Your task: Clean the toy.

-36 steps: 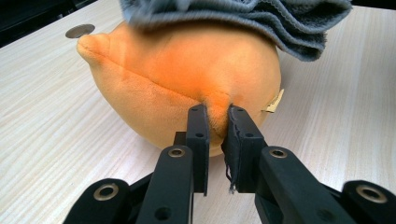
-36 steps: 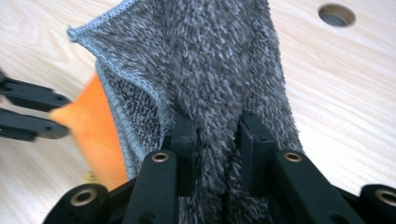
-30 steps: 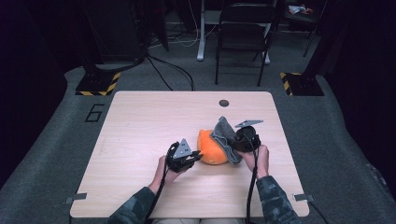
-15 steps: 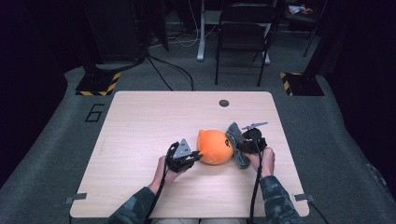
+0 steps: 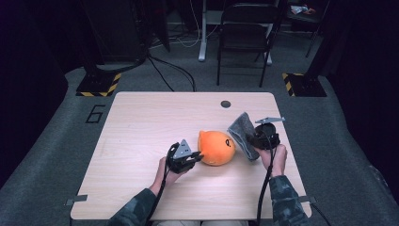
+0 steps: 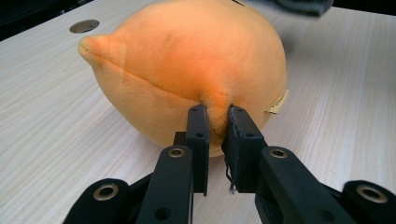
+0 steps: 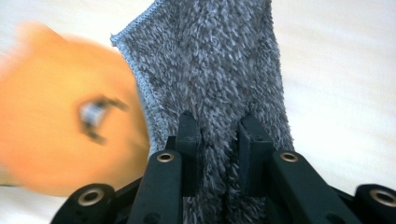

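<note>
An orange plush toy (image 5: 215, 147) with a small printed face lies on the wooden table (image 5: 141, 122). My left gripper (image 5: 200, 155) is shut on a pinch of the toy's fabric at its near-left side; in the left gripper view the pads (image 6: 198, 126) squeeze an orange fold of the plush toy (image 6: 187, 65). My right gripper (image 5: 251, 141) is shut on a grey fuzzy cloth (image 5: 241, 132), held up just right of the toy. Its jaws have just been closing tighter on the cloth (image 7: 215, 60), which runs between the fingers of the right gripper (image 7: 217, 123). The toy (image 7: 56, 135) is blurred at the left.
A round cable hole (image 5: 225, 104) sits near the table's far edge. Beyond the table stand a black chair (image 5: 244, 42) and two stand bases with yellow-black stripes (image 5: 99, 84) (image 5: 301, 82). Cables cross the grey floor.
My right gripper has moved right and slightly up with the grey cloth, pulling it off the toy's side so the face shows. The left gripper and the toy have stayed put.
</note>
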Demonstrator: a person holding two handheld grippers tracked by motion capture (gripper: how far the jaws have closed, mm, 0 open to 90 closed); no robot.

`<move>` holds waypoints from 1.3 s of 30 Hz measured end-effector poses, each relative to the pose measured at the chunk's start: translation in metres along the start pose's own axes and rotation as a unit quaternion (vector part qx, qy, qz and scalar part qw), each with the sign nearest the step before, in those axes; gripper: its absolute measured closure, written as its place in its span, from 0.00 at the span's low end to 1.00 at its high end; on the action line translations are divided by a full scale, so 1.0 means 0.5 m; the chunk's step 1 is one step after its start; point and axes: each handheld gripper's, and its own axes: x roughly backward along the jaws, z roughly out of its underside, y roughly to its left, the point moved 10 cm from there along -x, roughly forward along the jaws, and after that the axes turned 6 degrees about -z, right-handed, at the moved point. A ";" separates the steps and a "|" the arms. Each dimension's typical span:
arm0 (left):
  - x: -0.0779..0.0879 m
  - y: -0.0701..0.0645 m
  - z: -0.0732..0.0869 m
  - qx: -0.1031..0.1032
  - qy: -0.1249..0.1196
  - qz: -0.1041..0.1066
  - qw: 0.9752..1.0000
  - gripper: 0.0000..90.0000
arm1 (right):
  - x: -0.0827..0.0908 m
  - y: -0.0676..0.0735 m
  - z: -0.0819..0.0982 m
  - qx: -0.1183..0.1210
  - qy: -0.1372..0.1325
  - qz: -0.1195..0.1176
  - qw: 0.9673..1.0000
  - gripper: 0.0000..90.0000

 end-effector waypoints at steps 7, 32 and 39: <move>0.000 0.002 0.001 0.007 -0.001 -0.001 1.000 0.88 | -0.009 0.108 -0.020 0.051 0.006 -0.062 0.997 0.82; -0.040 -0.012 0.019 -0.034 0.014 -0.092 0.995 0.72 | -0.081 0.125 0.026 0.058 0.040 -0.036 0.997 0.82; -0.028 -0.009 0.006 0.000 -0.008 -0.045 0.999 0.85 | -0.061 0.128 0.010 0.059 0.034 -0.033 0.997 0.82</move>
